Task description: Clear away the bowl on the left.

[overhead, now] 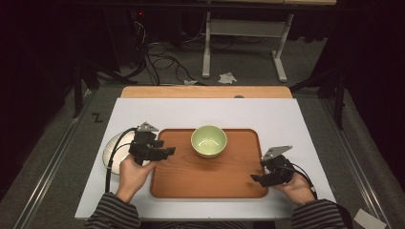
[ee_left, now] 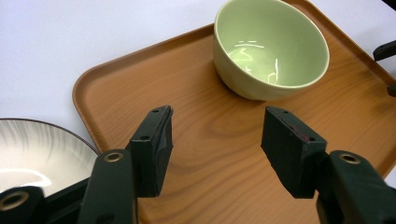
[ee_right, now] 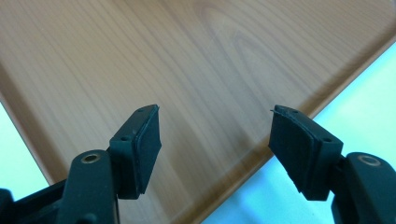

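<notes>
A pale green bowl (overhead: pixel 208 140) (ee_left: pixel 271 46) stands empty at the far middle of a wooden tray (overhead: pixel 205 176) (ee_left: pixel 210 140) (ee_right: pixel 187 60). Just off the tray's left side lies a white plate (overhead: pixel 113 145) (ee_left: pixel 32 149) with a dark rim. My left gripper (overhead: pixel 169 151) (ee_left: pixel 217 126) hovers over the tray's left edge, pointing toward the bowl, jaws open with nothing between them. My right gripper (overhead: pixel 254 179) (ee_right: pixel 215 126) is at the tray's near right corner, open and empty, above the rim.
The tray rests on a white tabletop (overhead: pixel 286 119) whose far edge meets a wooden board (overhead: pixel 205 91). Beyond it, cables (overhead: pixel 162 57) and a white desk frame (overhead: pixel 243 43) stand on the dark floor. The person's striped sleeves (overhead: pixel 112 214) enter from the bottom.
</notes>
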